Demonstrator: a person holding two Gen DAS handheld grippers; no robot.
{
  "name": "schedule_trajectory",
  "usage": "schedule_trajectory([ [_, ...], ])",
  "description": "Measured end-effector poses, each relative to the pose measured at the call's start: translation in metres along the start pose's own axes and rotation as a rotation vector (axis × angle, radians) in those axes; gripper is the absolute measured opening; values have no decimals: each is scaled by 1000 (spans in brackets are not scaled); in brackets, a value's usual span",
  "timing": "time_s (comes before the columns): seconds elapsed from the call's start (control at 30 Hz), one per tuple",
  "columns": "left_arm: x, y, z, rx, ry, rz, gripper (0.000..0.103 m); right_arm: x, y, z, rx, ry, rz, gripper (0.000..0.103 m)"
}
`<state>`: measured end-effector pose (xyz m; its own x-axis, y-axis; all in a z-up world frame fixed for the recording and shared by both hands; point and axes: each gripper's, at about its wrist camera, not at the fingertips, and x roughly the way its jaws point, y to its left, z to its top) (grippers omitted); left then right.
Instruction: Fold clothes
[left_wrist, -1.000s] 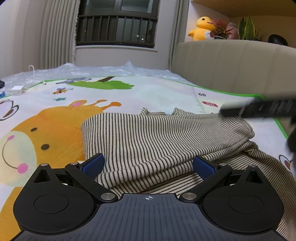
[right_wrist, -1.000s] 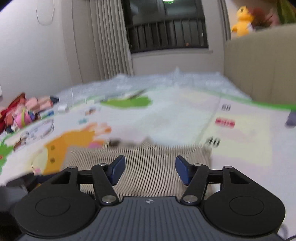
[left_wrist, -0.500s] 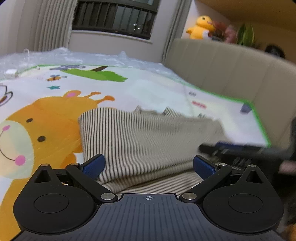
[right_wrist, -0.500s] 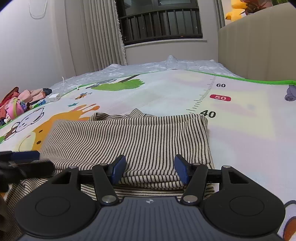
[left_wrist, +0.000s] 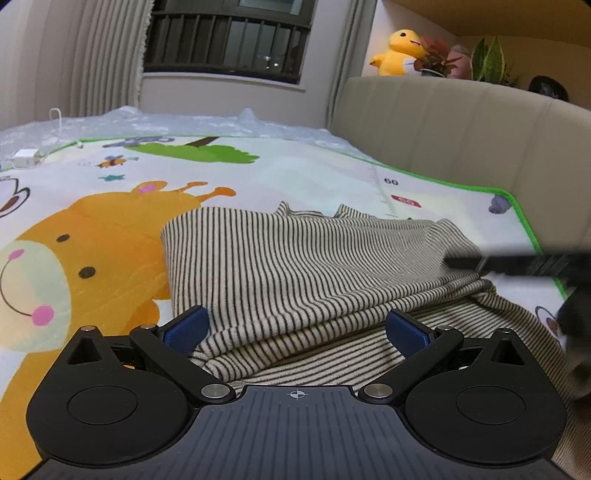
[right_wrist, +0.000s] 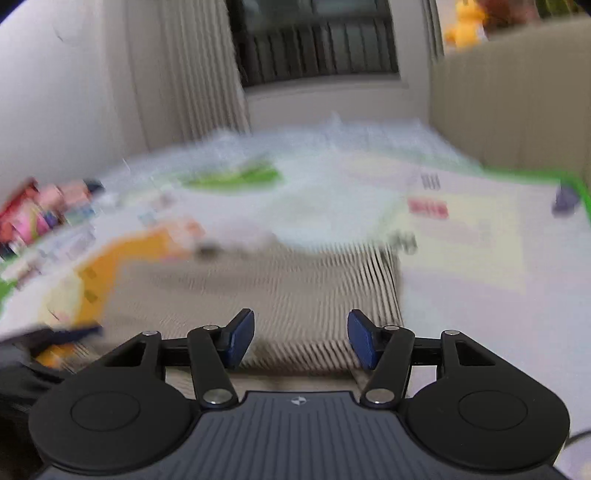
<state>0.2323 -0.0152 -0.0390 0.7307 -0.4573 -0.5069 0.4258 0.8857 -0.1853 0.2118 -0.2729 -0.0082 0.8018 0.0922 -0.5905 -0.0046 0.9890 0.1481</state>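
Nearest the lens in the left wrist view, the left gripper (left_wrist: 295, 328) has its blue pads (left_wrist: 186, 328) set wide apart, with nothing clamped between them. They hover over the near folds of the striped garment (left_wrist: 303, 266). The right gripper (right_wrist: 300, 338) also stands with a clear gap between its pads and grips nothing; striped cloth shows in the gap beyond them (this view is heavily blurred, so finer contact cannot be judged).

The striped garment lies flat on the play mat (left_wrist: 295, 173), partly folded: an upper layer rests on a lower one, with the fold edges bunched in ridges just ahead of the left gripper. Its long axis runs across the left view from left to right. The stripes run away from the camera on the upper layer. The neckline end (left_wrist: 306, 211) points towards the far side of the mat.

At the right edge of the left view, a dark blurred bar (left_wrist: 517, 264) reaches over the garment's right end; what it is cannot be told.

Left of the garment, the mat carries an orange cartoon animal (left_wrist: 92, 258). Further back lie a white charger (left_wrist: 24, 157) and crumpled clear sheeting (left_wrist: 184, 122). A beige headboard (left_wrist: 461, 129) rises at right, topped by a yellow plush toy (left_wrist: 397, 51).
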Motion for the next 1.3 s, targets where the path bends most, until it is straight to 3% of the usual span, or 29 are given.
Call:
schedule_trajectory([
  [0.17, -1, 3, -2, -17, -14, -10, 103, 0, 4, 0, -31, -5, -8, 57],
  [0.3, -1, -1, -3, 0, -17, 8, 103, 2, 21, 6, -142, 13, -21, 57],
  [0.63, -3, 6, -3, -39, -30, -31, 103, 11, 20, 2, -122, 39, -34, 61],
  [0.87, -4, 8, -4, -56, -45, -42, 103, -12, 22, 46, -65, -9, 124, 64],
  [1.03, -6, 11, -5, -69, -50, -54, 103, 45, 38, 83, -137, -15, 91, 61],
  [1.13, -6, 13, -5, -79, -53, -61, 103, 100, 42, 87, -159, 44, 43, 61],
  [1.23, -6, 14, -4, -80, -52, -58, 103, 140, 38, 74, -130, 134, 37, 53],
  [1.27, -5, 13, -4, -79, -51, -56, 103, 139, 38, 69, -134, 114, 35, 48],
  [1.3, -5, 13, -4, -79, -51, -53, 103, 134, 38, 69, -131, 101, 34, 30],
])
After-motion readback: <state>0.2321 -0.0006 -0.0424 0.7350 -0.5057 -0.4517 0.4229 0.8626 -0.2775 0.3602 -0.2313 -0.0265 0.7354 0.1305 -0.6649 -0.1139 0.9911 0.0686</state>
